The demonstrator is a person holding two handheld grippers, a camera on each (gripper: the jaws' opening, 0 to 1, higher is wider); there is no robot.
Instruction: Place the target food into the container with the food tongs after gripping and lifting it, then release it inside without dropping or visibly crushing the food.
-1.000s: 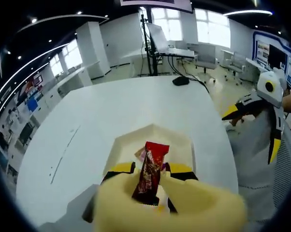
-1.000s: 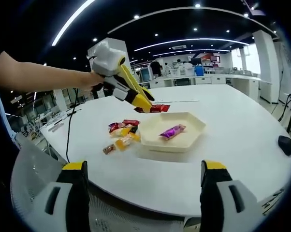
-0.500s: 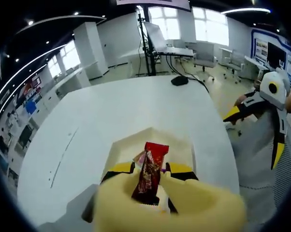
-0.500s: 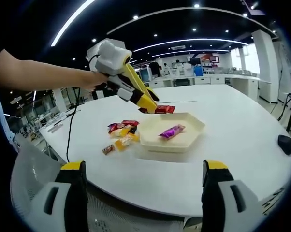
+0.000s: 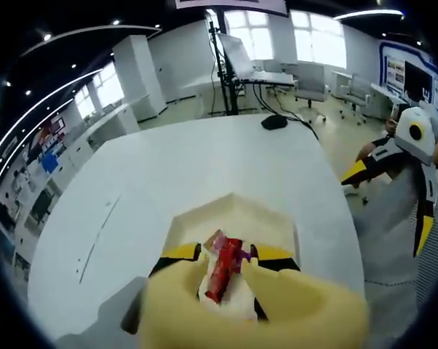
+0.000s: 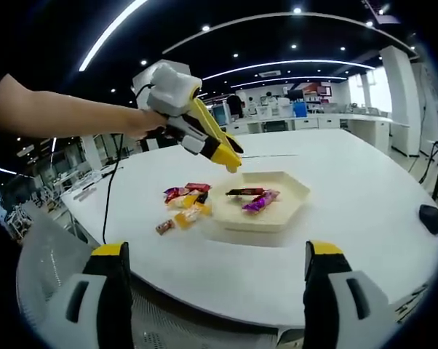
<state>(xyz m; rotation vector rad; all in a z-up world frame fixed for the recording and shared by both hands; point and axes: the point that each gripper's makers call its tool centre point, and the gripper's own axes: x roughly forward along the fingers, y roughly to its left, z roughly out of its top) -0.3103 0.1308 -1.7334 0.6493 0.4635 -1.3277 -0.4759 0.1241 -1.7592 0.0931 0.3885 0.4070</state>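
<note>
1. 2 grippers on record. Left gripper (image 6: 233, 161): yellow jaws on a white body, held by a person's hand (image 6: 142, 122), tips poised just above the far rim of the container (image 6: 295, 198); jaws slightly parted, nothing between them. In the left gripper view the same left gripper (image 5: 223, 265) rises from the bottom edge.
2. Right gripper (image 6: 215, 291): jaws spread wide apart at the table's near edge, empty. It also appears at the right of the left gripper view (image 5: 412, 156).
3. Container: cream, hexagonal, shallow, resting on the white table (image 6: 364, 218).
4. Red snack bar (image 6: 245, 192): lying flat inside the container, touching nothing of the gripper; seen just beyond the left jaws as well (image 5: 223, 263).
5. Purple snack (image 6: 260, 201): inside the container, just beside the red bar.
6. Loose snacks (image 6: 182, 203): a small cluster of red, yellow and orange wrappers on the table, just beside the container's left side.
7. Black mouse (image 6: 428, 217): on the table, well apart from the container.
</note>
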